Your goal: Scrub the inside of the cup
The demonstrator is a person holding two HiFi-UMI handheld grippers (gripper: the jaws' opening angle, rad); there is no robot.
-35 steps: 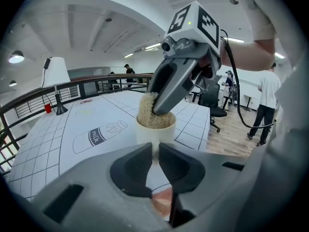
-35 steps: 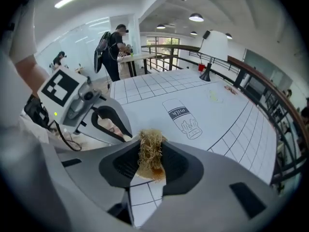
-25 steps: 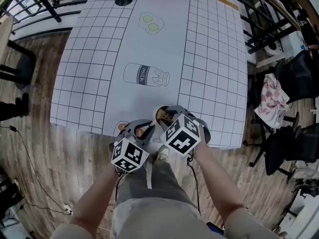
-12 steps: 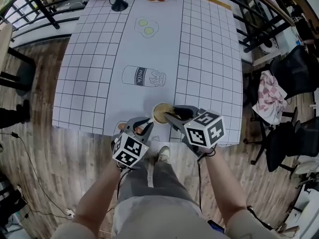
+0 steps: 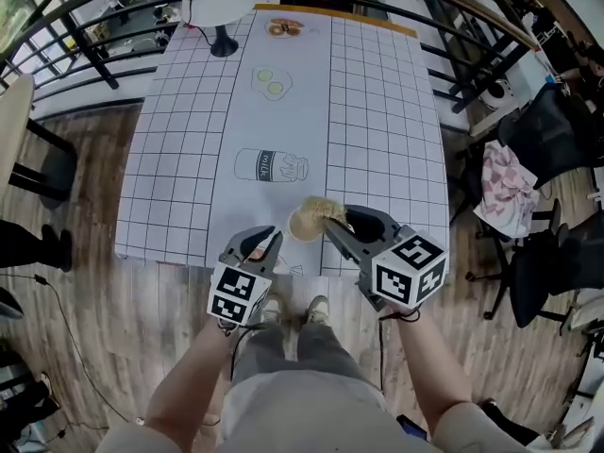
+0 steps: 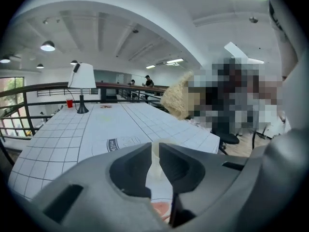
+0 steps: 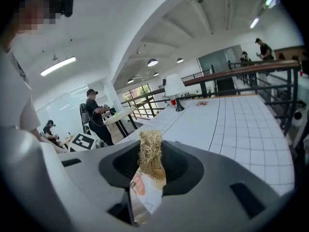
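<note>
My left gripper (image 6: 154,154) pinches the cup (image 5: 304,223) wall; my right gripper (image 7: 150,159) clamps a straw scrubber (image 5: 327,208). Beyond both jaws lies a "milk" drawing (image 5: 270,165).

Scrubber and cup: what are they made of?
The scrubber looks like dried plant fibre, maybe loofah or straw: tan, wiry, tangled strands, dull, with a printed paper-like label at its base. The cup could be paper or thin plastic, I can't tell which: pale cream, thin wall, no shine.
</note>
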